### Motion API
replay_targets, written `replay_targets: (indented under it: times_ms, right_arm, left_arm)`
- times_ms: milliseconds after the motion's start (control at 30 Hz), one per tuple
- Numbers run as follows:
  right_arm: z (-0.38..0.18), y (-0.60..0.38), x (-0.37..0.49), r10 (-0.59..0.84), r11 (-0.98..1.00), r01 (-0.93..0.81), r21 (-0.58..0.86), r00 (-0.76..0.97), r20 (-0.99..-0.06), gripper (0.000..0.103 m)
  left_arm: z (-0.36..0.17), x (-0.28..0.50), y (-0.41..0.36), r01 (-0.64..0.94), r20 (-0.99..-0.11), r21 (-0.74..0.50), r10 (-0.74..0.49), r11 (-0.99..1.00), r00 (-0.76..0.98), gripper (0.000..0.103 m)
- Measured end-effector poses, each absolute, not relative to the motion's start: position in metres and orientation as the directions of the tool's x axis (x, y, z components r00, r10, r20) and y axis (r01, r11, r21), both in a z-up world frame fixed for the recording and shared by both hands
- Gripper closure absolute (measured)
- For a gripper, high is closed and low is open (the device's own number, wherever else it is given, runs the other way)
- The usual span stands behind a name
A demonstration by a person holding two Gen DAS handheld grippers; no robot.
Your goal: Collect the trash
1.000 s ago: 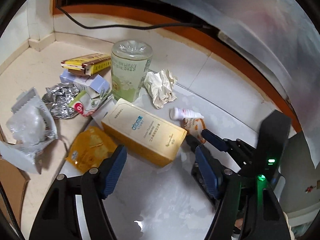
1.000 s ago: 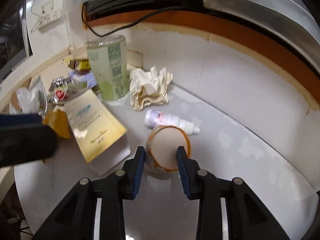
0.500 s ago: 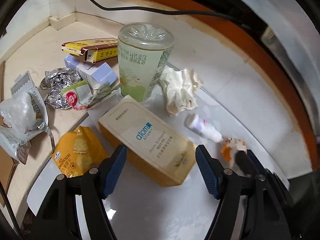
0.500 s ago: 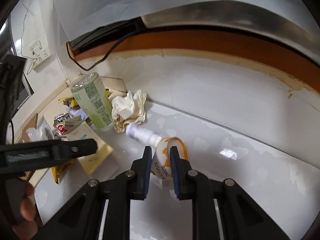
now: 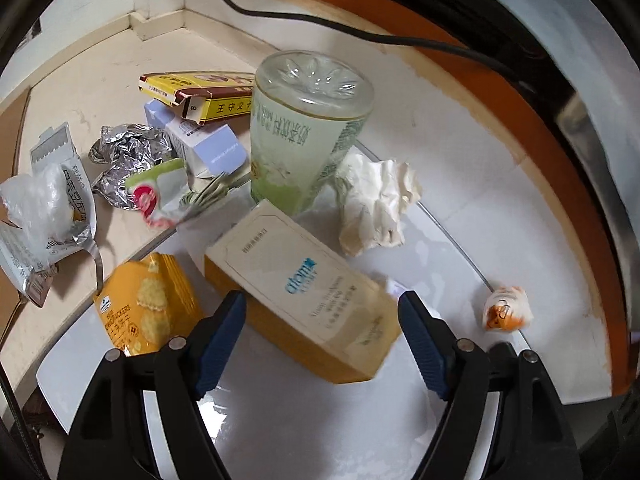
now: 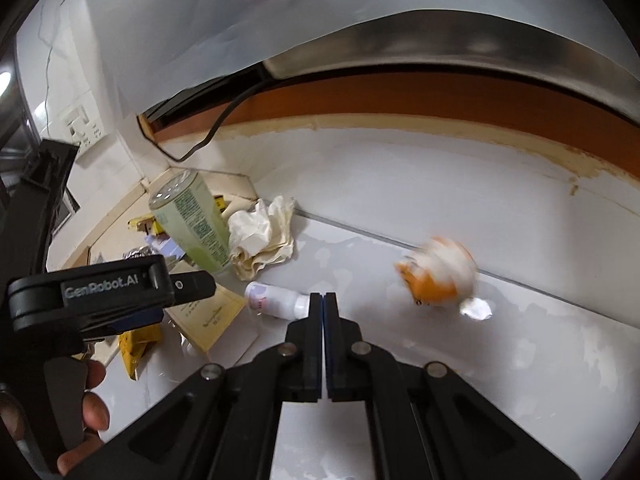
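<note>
While the right hand-held gripper [image 6: 323,300] is pressed together empty, the left hand-held gripper [image 5: 320,320] spreads to straddle the atomy box [image 5: 304,292].

My white tabletop [image 5: 472,216]: glossy, smooth, throwing back light. Tall pale-green clear plastic bottle [image 5: 304,136]: shiny, with a printed film label. Cream-and-gold rectangular cardboard carton [image 5: 308,292]: smooth, satin sheen. Crumpled off-white paper wad [image 5: 376,204]: matt, creased. Crushed silver foil wrapper [image 5: 128,152]: metallic, wrinkled, bright. Yellow cracker packet [image 5: 148,312]: glossy plastic film. Small white plastic bottle [image 6: 276,302]: smooth. My left hand-held gripper [image 5: 320,332]: matt black plastic, with ribbed blue pads [image 5: 220,336]. My right hand-held gripper [image 6: 323,300]: the same matt black.
</note>
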State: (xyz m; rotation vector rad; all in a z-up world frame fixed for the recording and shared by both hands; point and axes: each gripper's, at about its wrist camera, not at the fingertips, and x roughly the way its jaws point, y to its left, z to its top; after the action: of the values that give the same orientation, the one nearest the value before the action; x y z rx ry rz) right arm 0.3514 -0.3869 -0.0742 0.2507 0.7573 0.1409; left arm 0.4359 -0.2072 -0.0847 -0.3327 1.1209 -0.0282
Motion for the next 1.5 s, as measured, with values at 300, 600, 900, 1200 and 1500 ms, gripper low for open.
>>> replay_targets:
  times_ms: [300,600,900,1200,1500]
  right_arm:
    - [-0.073,-0.408,0.347,0.226,0.947,-0.005,0.320,0.718,-0.659,0.103]
    - [-0.078,-0.419,0.339,0.217,0.949,0.007,0.314,0.706,-0.674,0.102]
    - [-0.085,-0.426,0.339,0.239,0.937,0.024,0.348,0.681,-0.692,0.102]
    - [-0.085,-0.426,0.347,0.268,0.926,0.025,0.376,0.659,-0.703,0.102]
    - [-0.089,-0.418,0.368,0.301,0.912,0.018,0.409,0.646,-0.701,0.080]
  left_arm:
    - [-0.090,0.458,-0.233,-0.185,-0.907,-0.123,-0.035,0.975,0.420,0.012]
    - [-0.083,0.458,-0.222,-0.057,-0.897,-0.113,-0.078,0.992,0.436,0.002]
    - [-0.058,0.470,-0.215,0.285,-0.869,-0.082,-0.209,0.955,0.448,0.002]
    - [-0.062,0.473,-0.211,0.660,-0.871,0.126,-0.236,0.741,0.432,0.002]
    - [-0.073,0.456,-0.234,0.846,-0.877,0.189,-0.302,0.499,0.374,0.003]
